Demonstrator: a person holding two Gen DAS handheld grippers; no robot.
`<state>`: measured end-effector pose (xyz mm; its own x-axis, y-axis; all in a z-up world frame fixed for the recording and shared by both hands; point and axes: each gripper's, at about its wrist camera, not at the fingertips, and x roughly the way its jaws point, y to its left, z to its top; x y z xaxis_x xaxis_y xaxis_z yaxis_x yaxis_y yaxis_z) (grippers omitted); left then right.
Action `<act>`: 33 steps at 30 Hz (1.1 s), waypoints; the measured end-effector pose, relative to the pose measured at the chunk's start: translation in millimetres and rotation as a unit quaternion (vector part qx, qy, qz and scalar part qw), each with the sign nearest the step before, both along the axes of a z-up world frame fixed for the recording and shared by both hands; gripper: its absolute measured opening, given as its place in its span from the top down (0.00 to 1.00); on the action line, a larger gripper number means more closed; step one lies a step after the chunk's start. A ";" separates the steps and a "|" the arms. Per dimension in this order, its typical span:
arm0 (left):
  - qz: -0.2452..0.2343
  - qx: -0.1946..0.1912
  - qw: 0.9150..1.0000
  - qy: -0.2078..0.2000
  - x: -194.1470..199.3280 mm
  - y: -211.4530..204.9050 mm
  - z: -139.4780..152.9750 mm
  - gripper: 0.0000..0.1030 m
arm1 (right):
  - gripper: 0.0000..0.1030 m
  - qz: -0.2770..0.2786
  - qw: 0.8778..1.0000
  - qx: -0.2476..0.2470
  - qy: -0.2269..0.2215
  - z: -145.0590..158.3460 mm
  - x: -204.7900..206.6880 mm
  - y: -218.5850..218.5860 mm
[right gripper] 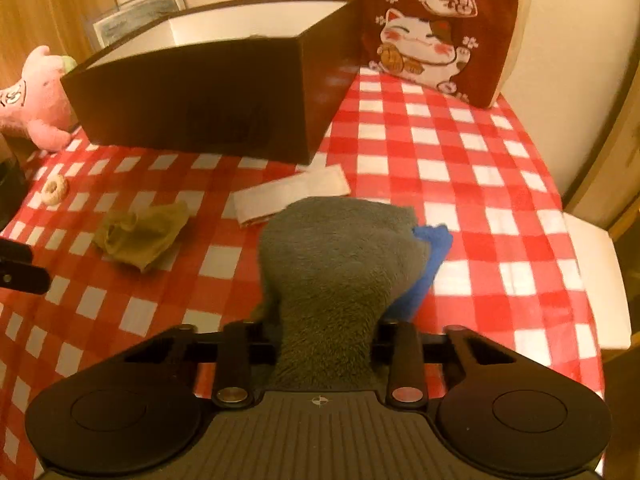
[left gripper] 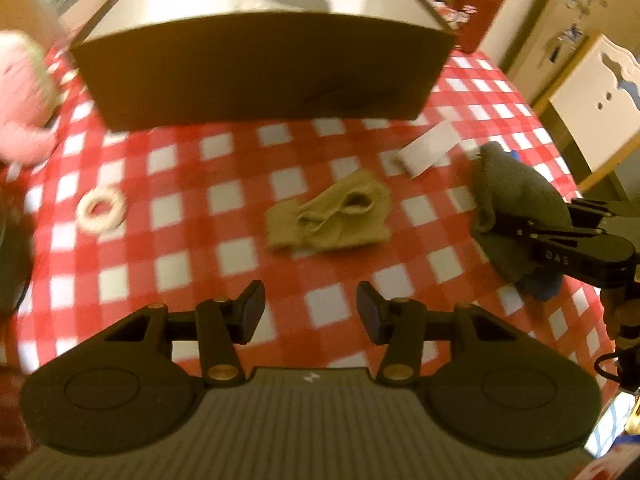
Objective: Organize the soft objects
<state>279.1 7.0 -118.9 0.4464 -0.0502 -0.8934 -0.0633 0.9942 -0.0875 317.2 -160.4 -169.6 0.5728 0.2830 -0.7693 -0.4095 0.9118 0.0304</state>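
My right gripper [right gripper: 326,340] is shut on a grey fuzzy cloth [right gripper: 340,256], which narrows where the fingers pinch it. A blue cloth [right gripper: 432,260] peeks out under its right side. In the left wrist view the same grey cloth [left gripper: 516,196] lies at the right with the right gripper [left gripper: 516,228] on it. My left gripper [left gripper: 311,308] is open above the checked tablecloth with nothing between its fingers. Just ahead of it lies a crumpled tan sock [left gripper: 332,216] [right gripper: 144,236]. A dark open box [left gripper: 264,76] [right gripper: 200,100] stands at the back, with pale soft items [left gripper: 280,0] inside.
A white fabric ring [left gripper: 100,210] [right gripper: 54,190] lies at the left. A folded white band [left gripper: 426,150] [right gripper: 292,196] sits near the box's corner. A pink plush [left gripper: 20,100] [right gripper: 36,100] stands left of the box. A red cat-print bag [right gripper: 432,28] stands at the back right, near the table's right edge [right gripper: 580,240].
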 end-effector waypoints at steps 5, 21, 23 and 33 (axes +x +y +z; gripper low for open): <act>-0.048 0.006 0.999 -0.022 25.3 -27.0 3.1 0.54 | 0.74 -0.034 0.999 -0.015 -0.025 8.5 10.8 -17.0; -0.151 0.031 0.987 -0.053 115.9 -91.0 -21.4 0.54 | 0.73 -0.030 0.999 -0.012 -0.033 14.7 53.0 -53.4; -0.167 0.039 0.984 -0.047 123.5 -92.9 -30.3 0.54 | 0.68 -0.033 0.999 -0.003 -0.024 11.9 57.5 -55.5; -0.211 0.076 0.974 -0.037 143.2 -106.8 -53.8 0.55 | 0.33 -0.063 0.998 0.020 -0.004 7.0 59.0 -67.0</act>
<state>422.4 -99.8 -172.7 0.4782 -0.1128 -0.8710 0.3538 0.9324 0.0735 376.2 -227.4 -162.6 0.6114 0.2394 -0.7543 -0.2921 0.9541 0.0661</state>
